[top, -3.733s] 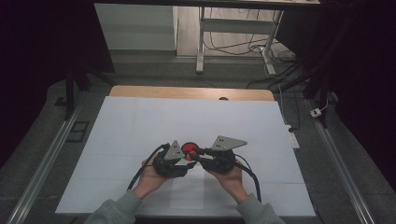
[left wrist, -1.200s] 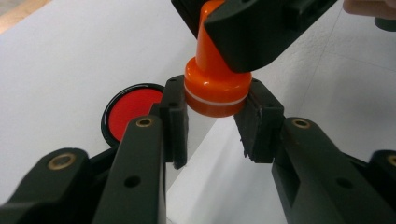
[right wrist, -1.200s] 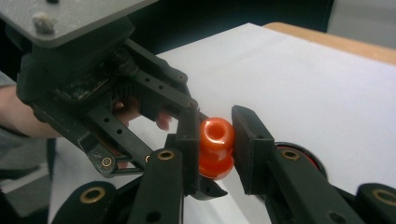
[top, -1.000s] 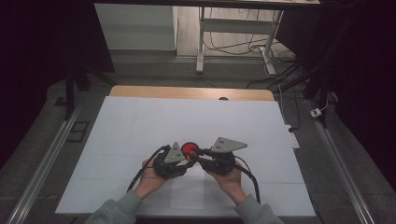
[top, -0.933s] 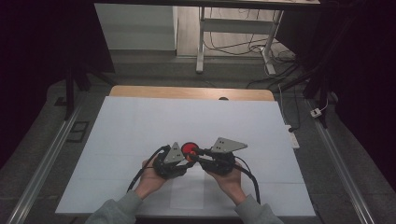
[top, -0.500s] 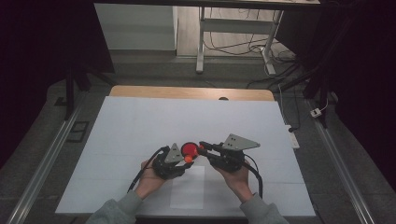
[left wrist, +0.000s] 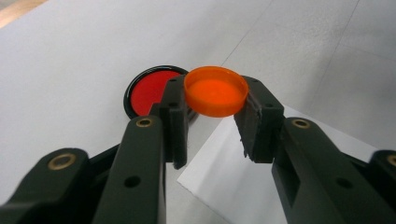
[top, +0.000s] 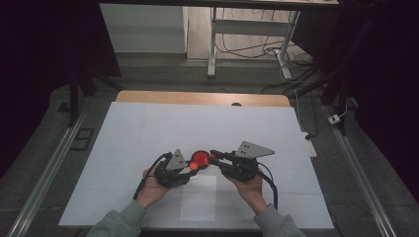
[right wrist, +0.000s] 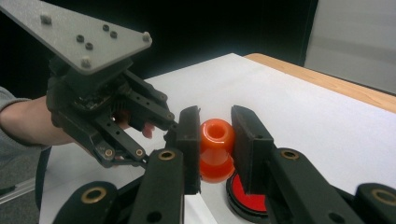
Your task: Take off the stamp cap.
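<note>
My left gripper point(left wrist: 215, 101) is shut on a flat orange cap point(left wrist: 215, 91), held level by its rim just above the white table. Behind the cap lies a round red disc with a black rim point(left wrist: 147, 93). My right gripper point(right wrist: 215, 126) is shut on a small orange bottle point(right wrist: 217, 140) that stands upright with its neck open. The bottle is over or just behind the red disc point(right wrist: 243, 198). In the high view the two grippers, left point(top: 193, 167) and right point(top: 212, 157), meet tip to tip at the red disc point(top: 200, 158), near the table's front middle.
A white sheet of paper point(top: 197, 197) lies on the white table top point(top: 148, 128) just in front of the grippers. A wooden strip point(top: 197, 98) runs along the far edge. Beyond it are table legs and cables point(top: 276, 54) on the floor.
The right gripper has shifted slightly to the right, away from the left one. The left hand has stayed where it was. Both grips are unchanged.
</note>
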`<state>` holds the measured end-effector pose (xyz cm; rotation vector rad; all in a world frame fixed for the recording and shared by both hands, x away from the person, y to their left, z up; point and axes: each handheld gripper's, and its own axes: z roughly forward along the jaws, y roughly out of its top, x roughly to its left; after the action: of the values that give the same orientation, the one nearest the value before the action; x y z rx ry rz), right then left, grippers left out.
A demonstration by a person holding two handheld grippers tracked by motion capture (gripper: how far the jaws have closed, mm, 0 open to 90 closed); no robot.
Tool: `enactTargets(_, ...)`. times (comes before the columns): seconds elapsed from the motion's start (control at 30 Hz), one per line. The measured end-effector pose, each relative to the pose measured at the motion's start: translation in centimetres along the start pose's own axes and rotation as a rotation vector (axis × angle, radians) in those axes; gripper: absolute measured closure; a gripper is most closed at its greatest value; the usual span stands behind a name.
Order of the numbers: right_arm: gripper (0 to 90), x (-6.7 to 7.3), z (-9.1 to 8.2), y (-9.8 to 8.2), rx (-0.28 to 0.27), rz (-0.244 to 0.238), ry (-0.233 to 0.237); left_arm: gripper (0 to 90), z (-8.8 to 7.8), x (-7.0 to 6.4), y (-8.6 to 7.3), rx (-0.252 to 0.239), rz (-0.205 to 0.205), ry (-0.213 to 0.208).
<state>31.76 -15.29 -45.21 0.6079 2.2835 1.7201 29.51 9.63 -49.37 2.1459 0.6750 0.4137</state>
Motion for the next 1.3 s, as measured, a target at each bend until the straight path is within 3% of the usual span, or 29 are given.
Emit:
enactTargets(0.33,72.8,-0.2,-0.1,0.0,0.0,0.004,-0.006,64.9,-0.7,0.4,-0.3,-0.003,-0.009,0.002)
enactTargets(0.67,72.8,-0.4,-0.1,0.0,0.004,0.006,-0.014,64.8,-2.9,1.0,-1.5,-0.025,-0.047,0.019)
enactTargets(1.3,72.7,-1.0,-0.3,-0.2,0.013,0.018,-0.035,64.7,-8.3,2.1,-6.9,-0.058,-0.177,0.087)
